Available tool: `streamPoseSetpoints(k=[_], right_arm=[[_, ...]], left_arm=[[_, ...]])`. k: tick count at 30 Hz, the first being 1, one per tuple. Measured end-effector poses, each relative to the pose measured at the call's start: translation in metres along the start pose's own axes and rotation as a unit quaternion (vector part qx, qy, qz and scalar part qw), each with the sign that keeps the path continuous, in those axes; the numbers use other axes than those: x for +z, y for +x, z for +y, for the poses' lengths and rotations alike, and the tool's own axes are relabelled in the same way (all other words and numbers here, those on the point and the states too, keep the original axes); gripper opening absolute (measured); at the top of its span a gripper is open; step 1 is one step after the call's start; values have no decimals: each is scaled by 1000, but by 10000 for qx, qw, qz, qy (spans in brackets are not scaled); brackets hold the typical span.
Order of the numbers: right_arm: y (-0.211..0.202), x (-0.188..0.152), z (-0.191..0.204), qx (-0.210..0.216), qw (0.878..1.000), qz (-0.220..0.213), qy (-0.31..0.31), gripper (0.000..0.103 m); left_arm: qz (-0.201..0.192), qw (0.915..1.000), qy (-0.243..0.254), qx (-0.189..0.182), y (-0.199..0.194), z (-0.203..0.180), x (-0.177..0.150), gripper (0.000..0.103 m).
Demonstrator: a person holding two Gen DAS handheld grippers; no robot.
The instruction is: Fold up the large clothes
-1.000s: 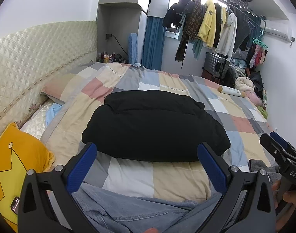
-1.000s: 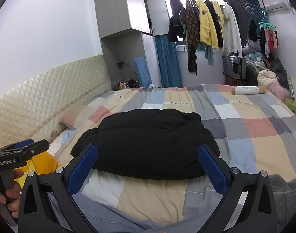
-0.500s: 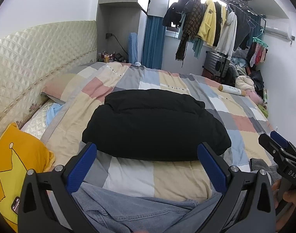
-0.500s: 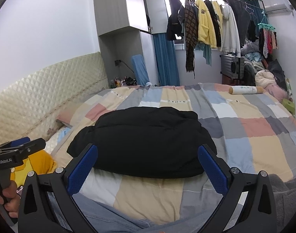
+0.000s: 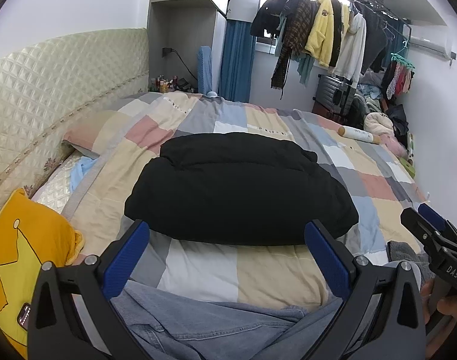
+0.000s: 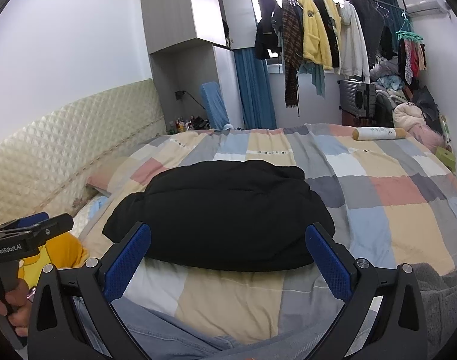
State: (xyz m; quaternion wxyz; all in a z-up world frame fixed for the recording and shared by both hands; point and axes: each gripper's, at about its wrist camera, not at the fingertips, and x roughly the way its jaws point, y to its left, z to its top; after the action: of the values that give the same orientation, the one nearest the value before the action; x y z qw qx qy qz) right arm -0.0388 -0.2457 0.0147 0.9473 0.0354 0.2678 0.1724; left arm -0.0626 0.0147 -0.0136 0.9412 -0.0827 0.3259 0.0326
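Note:
A black padded jacket [image 5: 240, 189] lies folded in a thick bundle on the checked quilt [image 5: 258, 273] of the bed; it also shows in the right wrist view [image 6: 222, 219]. My left gripper [image 5: 228, 258] is open and empty, held above the near edge of the bed, short of the jacket. My right gripper [image 6: 228, 258] is open and empty, also short of the jacket. A blue denim garment [image 5: 216, 330] lies crumpled under both grippers at the near edge [image 6: 156, 333]. Each gripper shows at the edge of the other's view.
A yellow crown cushion [image 5: 21, 258] lies at the left by the quilted headboard [image 5: 48, 90]. A grey garment [image 6: 438, 300] lies at the near right. A roll [image 6: 378, 134] rests at the far right of the bed. Clothes hang on a rack [image 6: 318, 36] behind.
Both grippers have drifted slightly, the right one a little to the right and up. Both stay open. The jacket has not moved.

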Motion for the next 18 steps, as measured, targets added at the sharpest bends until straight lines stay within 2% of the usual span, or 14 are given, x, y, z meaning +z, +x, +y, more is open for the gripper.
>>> streamPoseSetpoints(k=[18], right_arm=[[-1, -4, -1, 13, 10000, -26, 4, 103]], left_arm=[[45, 10000, 79, -13, -4, -3, 2, 103]])
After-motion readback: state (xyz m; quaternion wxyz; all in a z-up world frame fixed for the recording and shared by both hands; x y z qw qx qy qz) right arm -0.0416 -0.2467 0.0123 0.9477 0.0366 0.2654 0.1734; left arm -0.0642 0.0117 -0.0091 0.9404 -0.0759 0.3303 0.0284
